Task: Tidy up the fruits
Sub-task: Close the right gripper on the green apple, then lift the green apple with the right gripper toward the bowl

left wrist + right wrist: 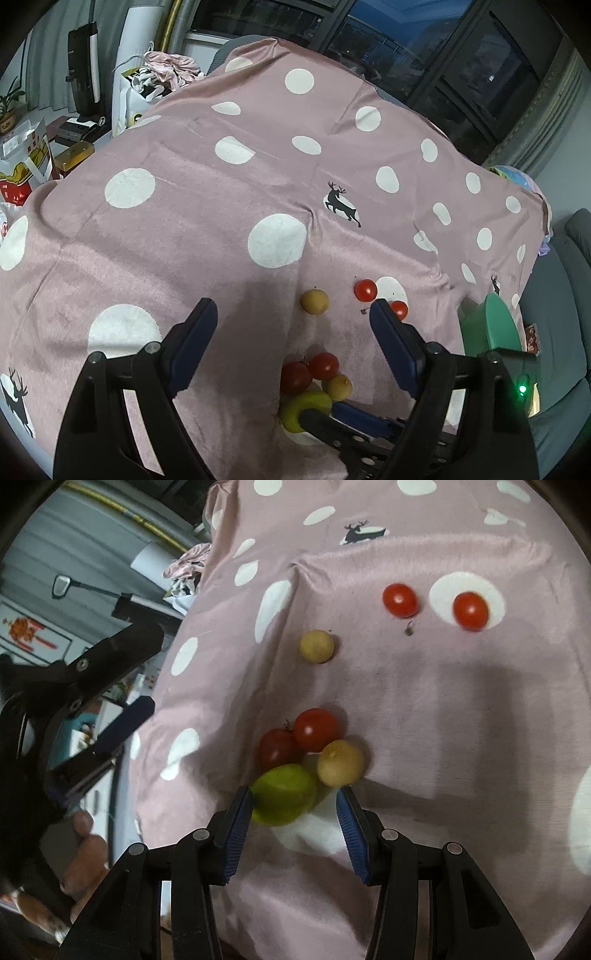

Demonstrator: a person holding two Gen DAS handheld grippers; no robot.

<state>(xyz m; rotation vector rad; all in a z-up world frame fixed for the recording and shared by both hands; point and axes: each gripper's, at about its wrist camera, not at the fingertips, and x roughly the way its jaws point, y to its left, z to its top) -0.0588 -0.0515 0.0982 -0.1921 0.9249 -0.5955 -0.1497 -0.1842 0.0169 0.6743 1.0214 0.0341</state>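
Several small fruits lie on a pink dotted cloth (184, 221). In a near cluster are a green fruit (284, 794), two red tomatoes (317, 729) (277, 747) and a yellowish fruit (340, 763). Farther off lie a lone yellow fruit (317, 646) and two more tomatoes (400, 600) (471, 611). My right gripper (293, 794) is open low over the green fruit, which sits partly between its blue pads, nearer the left one. My left gripper (293, 305) is open and holds nothing; the lone yellow fruit (314, 301) shows between its fingertips. One tomato (399, 309) is half hidden behind its right finger.
A green plate (495, 325) stands at the table's right edge, with a grey sofa (554, 332) beyond it. Bags and boxes (26, 166) crowd the floor on the left. A hand (85, 849) holds the left gripper (151, 668) beside the cloth's edge.
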